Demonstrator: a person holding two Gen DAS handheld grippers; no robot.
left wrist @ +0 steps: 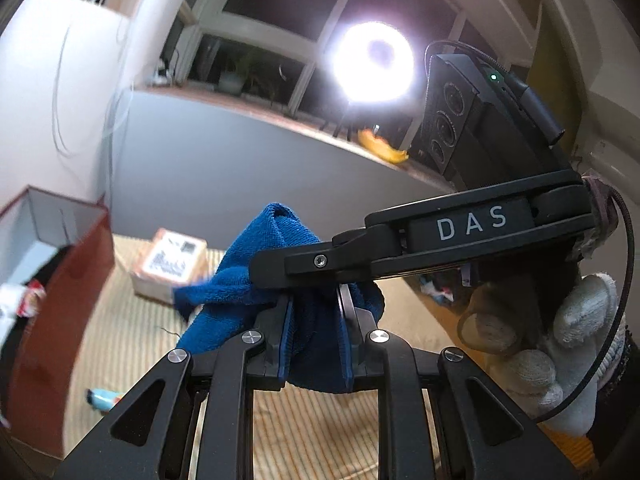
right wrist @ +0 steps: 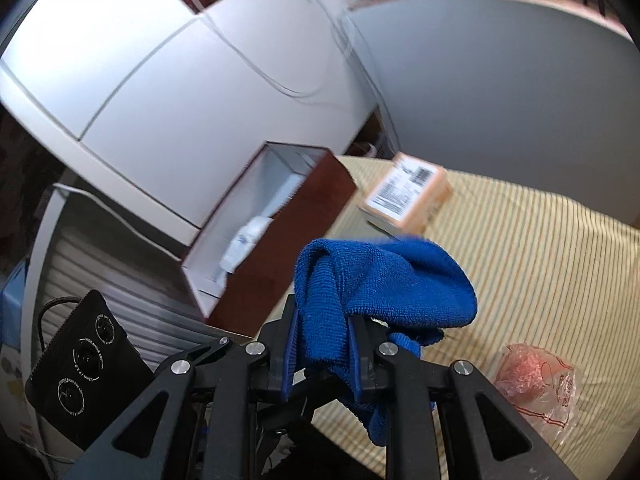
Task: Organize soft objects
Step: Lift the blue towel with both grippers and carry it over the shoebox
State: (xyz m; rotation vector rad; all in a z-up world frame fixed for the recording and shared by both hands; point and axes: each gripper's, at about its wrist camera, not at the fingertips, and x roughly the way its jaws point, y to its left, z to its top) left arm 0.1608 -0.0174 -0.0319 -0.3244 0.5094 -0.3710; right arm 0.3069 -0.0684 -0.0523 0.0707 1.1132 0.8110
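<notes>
One red box [right wrist: 276,216] stands open at the left on the striped sheet [right wrist: 520,248], something white inside it. Right of it lies one orange parcel [right wrist: 408,190] with a printed label. One blue cloth [right wrist: 380,280] hangs in the air above the sheet, bunched, with no clear long axis; a loose corner droops toward the sheet. Farthest right lies one crinkled clear bag [right wrist: 536,380] with red print.

Two grippers hold the one cloth. The left gripper [left wrist: 316,320] is pressed together on a fold of the cloth [left wrist: 276,256], which bulges up past its fingers. From the right, the right gripper [left wrist: 280,268] reaches in sideways and pinches the same bunch, its handle in a white-gloved hand [left wrist: 560,344]. In its own view the right gripper [right wrist: 324,344] has the fabric draped over both fingers.
</notes>
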